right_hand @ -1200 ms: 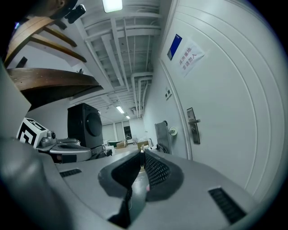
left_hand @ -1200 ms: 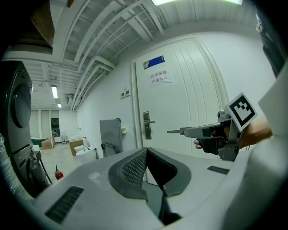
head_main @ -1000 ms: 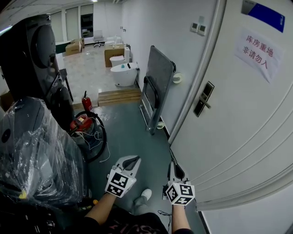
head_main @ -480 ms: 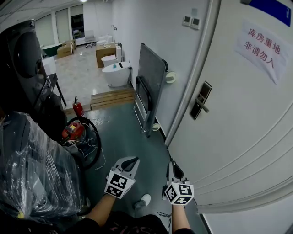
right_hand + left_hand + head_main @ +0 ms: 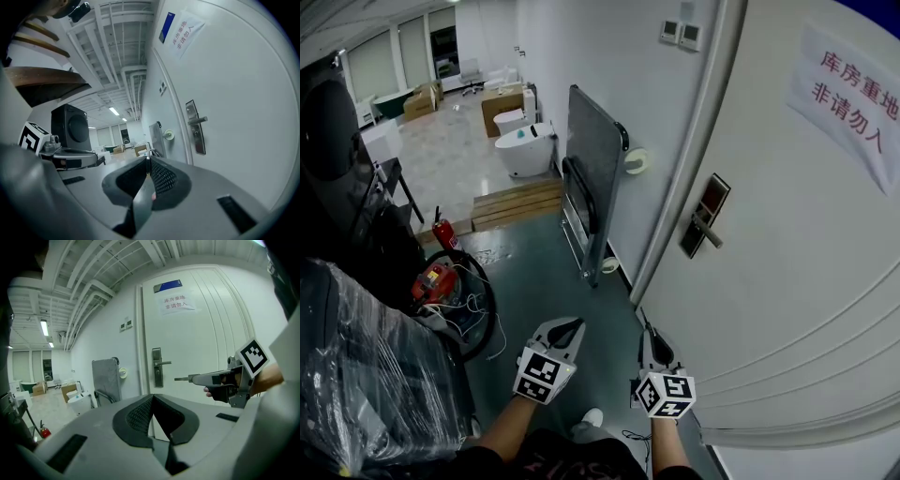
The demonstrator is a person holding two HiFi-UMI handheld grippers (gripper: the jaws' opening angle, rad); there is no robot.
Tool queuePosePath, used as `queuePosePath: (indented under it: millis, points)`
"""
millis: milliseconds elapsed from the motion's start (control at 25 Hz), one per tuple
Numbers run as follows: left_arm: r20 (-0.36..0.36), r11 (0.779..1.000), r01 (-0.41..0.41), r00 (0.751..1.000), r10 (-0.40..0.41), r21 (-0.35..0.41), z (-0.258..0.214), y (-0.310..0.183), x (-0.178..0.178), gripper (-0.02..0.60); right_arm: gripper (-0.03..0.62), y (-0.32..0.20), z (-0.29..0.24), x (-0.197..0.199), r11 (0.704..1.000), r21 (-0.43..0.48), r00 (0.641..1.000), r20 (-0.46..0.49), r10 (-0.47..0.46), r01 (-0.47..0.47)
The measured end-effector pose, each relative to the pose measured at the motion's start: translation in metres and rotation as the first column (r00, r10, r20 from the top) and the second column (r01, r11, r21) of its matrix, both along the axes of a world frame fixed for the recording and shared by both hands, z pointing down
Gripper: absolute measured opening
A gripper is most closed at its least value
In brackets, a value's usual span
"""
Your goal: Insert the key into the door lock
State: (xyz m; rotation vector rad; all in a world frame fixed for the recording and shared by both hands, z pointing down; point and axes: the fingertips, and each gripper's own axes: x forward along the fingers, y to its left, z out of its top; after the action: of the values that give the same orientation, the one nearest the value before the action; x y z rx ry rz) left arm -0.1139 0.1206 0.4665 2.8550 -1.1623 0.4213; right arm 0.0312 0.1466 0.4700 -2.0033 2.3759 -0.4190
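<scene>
Our right gripper (image 5: 651, 334) clamped the one key (image 5: 181, 378), well apart from the single door lock (image 5: 701, 216). Our left gripper (image 5: 575, 326) was closed, empty.

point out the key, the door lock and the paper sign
key (image 5: 181, 378), left gripper view, its bare shaft
door lock (image 5: 702, 217), head view, plate by the lever's base
paper sign (image 5: 853, 89), head view, middle of the sheet

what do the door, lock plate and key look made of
Door: white painted panel, matte, moulded grooves; core unclear. Lock plate: silvery metal, likely brushed steel, by its sheen. Key in the right gripper: thin grey shank, probably metal; too small for finish.
</scene>
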Motion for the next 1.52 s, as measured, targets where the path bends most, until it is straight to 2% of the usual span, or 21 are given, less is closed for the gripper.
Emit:
queuePosePath:
  millis: [320, 920, 1240, 1520]
  points:
    - [0.006, 0.999, -0.037, 0.999, 0.037, 0.0, 0.001, -0.04, 0.036, 0.012, 0.078, -0.038, 0.004, 0.031, 1.0, -0.013, 1.0, 0.003, 0.025, -0.025]
    - [0.011, 0.997, -0.076, 0.997, 0.076, 0.009, 0.001, -0.096, 0.056, 0.012, 0.078, -0.088, 0.012, 0.046, 0.999, -0.028, 0.999, 0.004, 0.047, -0.046]
    - [0.0, 0.987, -0.158, 0.987, 0.158, 0.006, 0.006, -0.157, 0.072, 0.012, 0.078, -0.138, 0.015, 0.055, 0.992, -0.036, 0.993, -0.007, 0.119, -0.119]
    - [-0.007, 0.967, -0.256, 0.967, 0.256, -0.012, 0.015, -0.21, 0.082, 0.012, 0.078, -0.182, 0.022, 0.061, 0.974, -0.062, 0.976, -0.008, 0.217, -0.217]
